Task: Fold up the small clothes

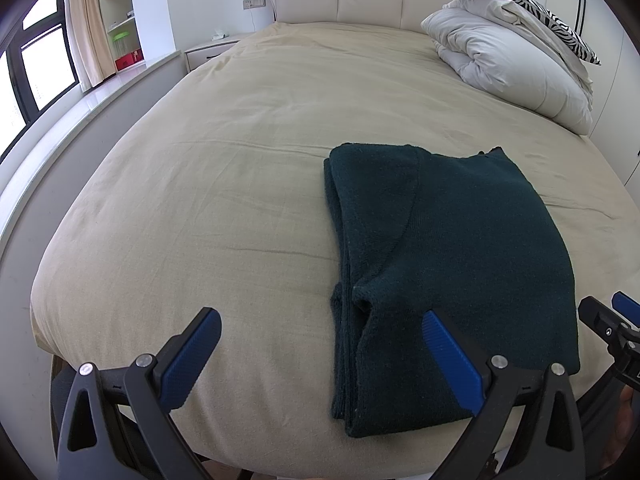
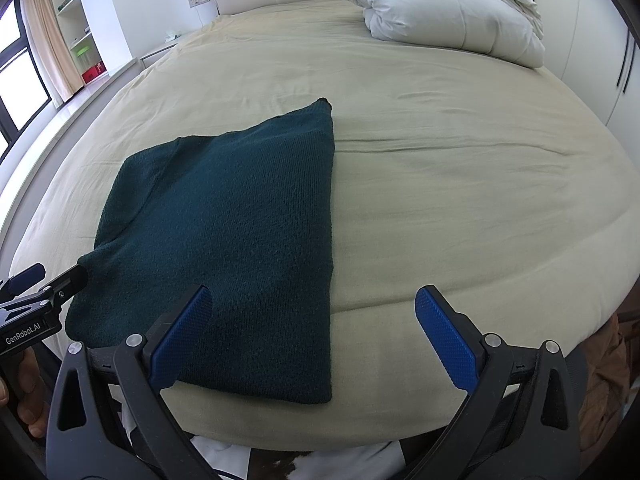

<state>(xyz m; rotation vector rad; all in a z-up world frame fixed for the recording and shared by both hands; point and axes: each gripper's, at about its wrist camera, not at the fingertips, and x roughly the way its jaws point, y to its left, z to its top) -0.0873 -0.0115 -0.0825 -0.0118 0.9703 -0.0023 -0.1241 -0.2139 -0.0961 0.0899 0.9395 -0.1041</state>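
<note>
Both grippers hang at the near bed (image 1: 200,200) edge, jaws spread, holding nothing: left gripper (image 1: 320,344) over the dark green knit garment (image 1: 432,248) at its left edge, right gripper (image 2: 312,320) over its right edge. Garment lies flat, already folded into a narrow rectangle; judged remaining: one crosswise fold

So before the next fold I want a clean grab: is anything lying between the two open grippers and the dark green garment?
Nothing visible does. The dark green garment lies flat on the beige bed sheet, with the left gripper and right gripper open right at its near edge. The duvet sits far back by the headboard.
</note>
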